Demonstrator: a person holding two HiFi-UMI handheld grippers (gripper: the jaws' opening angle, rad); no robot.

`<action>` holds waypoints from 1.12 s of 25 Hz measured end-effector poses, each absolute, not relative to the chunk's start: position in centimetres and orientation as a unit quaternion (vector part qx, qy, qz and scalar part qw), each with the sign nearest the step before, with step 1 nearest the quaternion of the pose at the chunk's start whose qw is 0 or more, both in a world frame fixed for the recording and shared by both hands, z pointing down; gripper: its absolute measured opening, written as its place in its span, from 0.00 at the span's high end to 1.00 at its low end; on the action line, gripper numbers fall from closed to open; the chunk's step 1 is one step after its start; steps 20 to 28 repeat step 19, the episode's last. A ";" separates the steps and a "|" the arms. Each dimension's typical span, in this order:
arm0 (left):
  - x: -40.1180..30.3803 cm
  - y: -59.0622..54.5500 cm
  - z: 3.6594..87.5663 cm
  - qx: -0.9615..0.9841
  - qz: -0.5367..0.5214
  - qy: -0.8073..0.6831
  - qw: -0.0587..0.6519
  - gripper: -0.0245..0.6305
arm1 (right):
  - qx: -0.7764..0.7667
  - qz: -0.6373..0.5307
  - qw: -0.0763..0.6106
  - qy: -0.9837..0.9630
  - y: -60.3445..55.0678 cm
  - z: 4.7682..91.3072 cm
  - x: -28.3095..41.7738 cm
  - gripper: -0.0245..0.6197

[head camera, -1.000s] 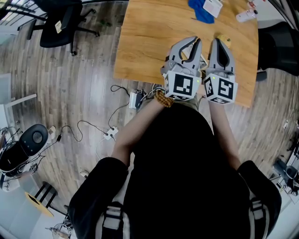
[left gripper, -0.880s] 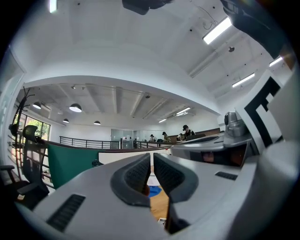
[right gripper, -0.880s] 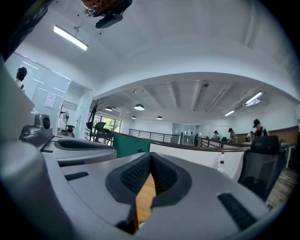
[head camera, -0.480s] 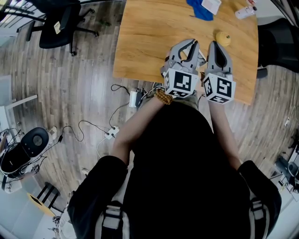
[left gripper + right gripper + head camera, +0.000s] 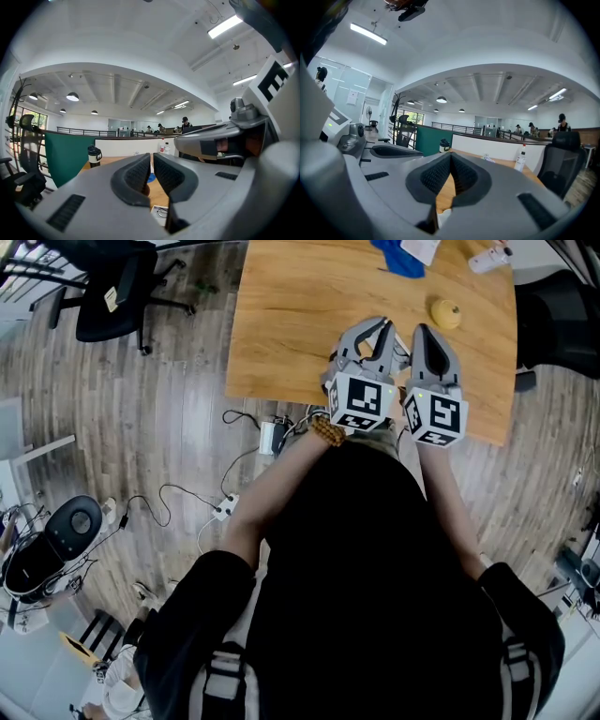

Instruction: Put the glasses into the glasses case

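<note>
My left gripper and right gripper hover side by side over the near edge of the wooden table, both pointing away from me. In the left gripper view the left gripper has its pads almost together with nothing between them. Below them a pair of dark-rimmed glasses lies on something white. The right gripper is shut and empty, with a white edge showing under it. I cannot make out the glasses case in any view.
A small yellow object lies just beyond the right gripper. A blue cloth and a white item sit at the far edge. Office chairs stand at the left and right. A black-lidded cup stands farther off.
Both grippers have sunk a little toward the table while staying side by side. The yellow object, earlier hidden behind the right gripper, now shows beyond it.
</note>
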State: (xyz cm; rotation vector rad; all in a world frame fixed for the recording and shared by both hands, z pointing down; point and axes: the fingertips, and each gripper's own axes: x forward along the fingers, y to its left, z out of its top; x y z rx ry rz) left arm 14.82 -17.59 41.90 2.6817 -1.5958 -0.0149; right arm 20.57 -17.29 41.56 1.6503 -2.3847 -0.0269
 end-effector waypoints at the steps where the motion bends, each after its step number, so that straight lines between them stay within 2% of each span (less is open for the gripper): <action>1: 14.9 -17.7 42.0 0.859 -0.005 -0.511 0.014 0.91 | 0.563 -0.009 0.121 -0.817 -17.3 41.6 20.4 0.95; 19: 15.4 -17.9 43.7 0.861 0.009 -0.507 0.034 0.91 | 0.549 0.002 0.174 -0.818 -18.5 46.0 22.2 0.95; 28: 15.4 -17.9 43.7 0.861 0.009 -0.507 0.034 0.91 | 0.549 0.002 0.174 -0.818 -18.5 46.0 22.2 0.95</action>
